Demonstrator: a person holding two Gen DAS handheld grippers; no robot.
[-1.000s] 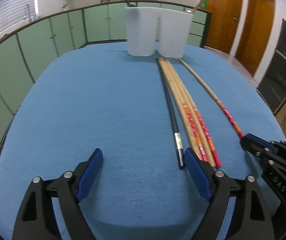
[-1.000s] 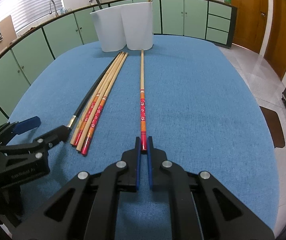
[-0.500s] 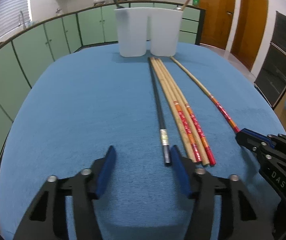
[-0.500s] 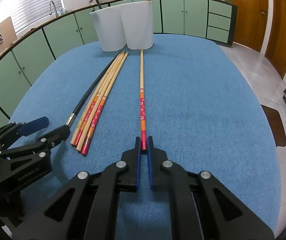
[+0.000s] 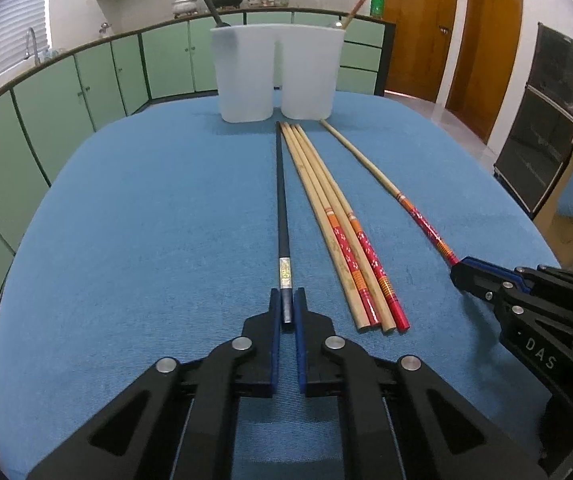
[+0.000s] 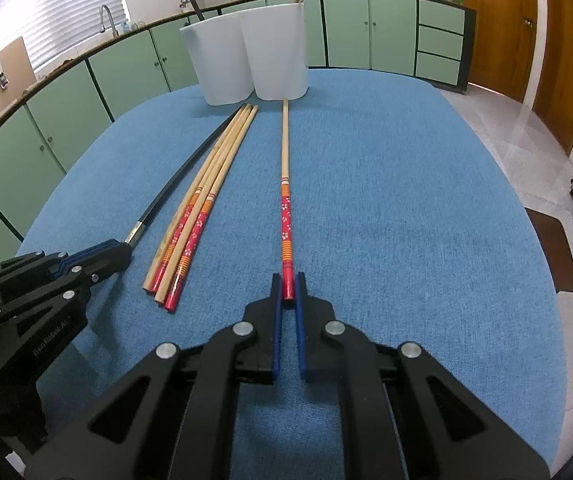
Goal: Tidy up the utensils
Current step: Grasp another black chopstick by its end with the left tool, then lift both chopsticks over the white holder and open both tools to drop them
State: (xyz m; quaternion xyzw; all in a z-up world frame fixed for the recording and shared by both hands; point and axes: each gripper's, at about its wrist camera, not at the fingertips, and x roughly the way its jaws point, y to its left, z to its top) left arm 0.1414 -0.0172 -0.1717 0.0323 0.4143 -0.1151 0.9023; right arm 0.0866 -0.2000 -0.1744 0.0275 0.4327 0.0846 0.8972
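Observation:
My left gripper (image 5: 286, 300) is shut on the near end of a black chopstick (image 5: 281, 200) that lies flat on the blue table. My right gripper (image 6: 287, 284) is shut on the red end of a wooden chopstick (image 6: 285, 184), also lying flat. Several wooden chopsticks with red ends (image 5: 338, 232) lie bundled between them. A white two-compartment holder (image 5: 276, 72) stands at the far edge; one black stick leans in its left cup and one wooden stick in its right cup.
The blue tablecloth (image 5: 146, 220) covers a rounded table. Green kitchen cabinets (image 5: 86, 80) run behind it, and wooden doors (image 5: 418, 28) stand at the right. The right gripper also shows in the left wrist view (image 5: 462, 274).
My left gripper has moved right and forward onto the black chopstick and closed on its end. The right gripper has stayed shut on the red-ended chopstick.

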